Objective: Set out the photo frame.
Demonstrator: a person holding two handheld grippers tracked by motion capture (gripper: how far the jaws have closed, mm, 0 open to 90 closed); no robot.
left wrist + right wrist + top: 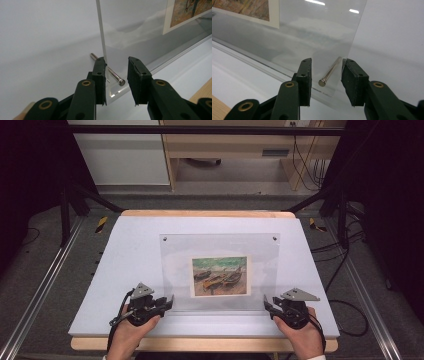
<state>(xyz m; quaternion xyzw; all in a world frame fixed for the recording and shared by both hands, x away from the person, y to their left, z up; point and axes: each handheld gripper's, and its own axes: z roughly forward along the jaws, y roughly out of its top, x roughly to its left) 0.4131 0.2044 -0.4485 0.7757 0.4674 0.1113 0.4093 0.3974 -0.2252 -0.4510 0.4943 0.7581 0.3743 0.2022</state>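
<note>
Acrylic frame [220, 270] stands in the middle of the white table [130, 270], tilted up off its near edge, clear panel with a small painted boat print [220, 276] sandwiched in the centre. Two small fasteners show at its far corners in the high view.

My left gripper [167, 304] is down at the frame's near left corner. Looking along its jaws in the left gripper view [116, 75], they stand apart and straddle that corner: one jaw sits right against the panel's upright edge, the other is clear of it, so nothing is clamped there. A silver standoff pin [107, 70] runs through the corner, passing behind that jaw, with its capped end poking out into the gap.

My right gripper [268, 304] mirrors it at the near right corner. In the right gripper view [325, 73] its jaws are parted too, one on each side of the corner's pin [330, 72], which points straight back at me between them. The pads do not press the pin; the right-hand jaw is right at the panel's edge, and I cannot tell whether it touches.

Both my hands rest low at the table's near edge, cables trailing back.
</note>
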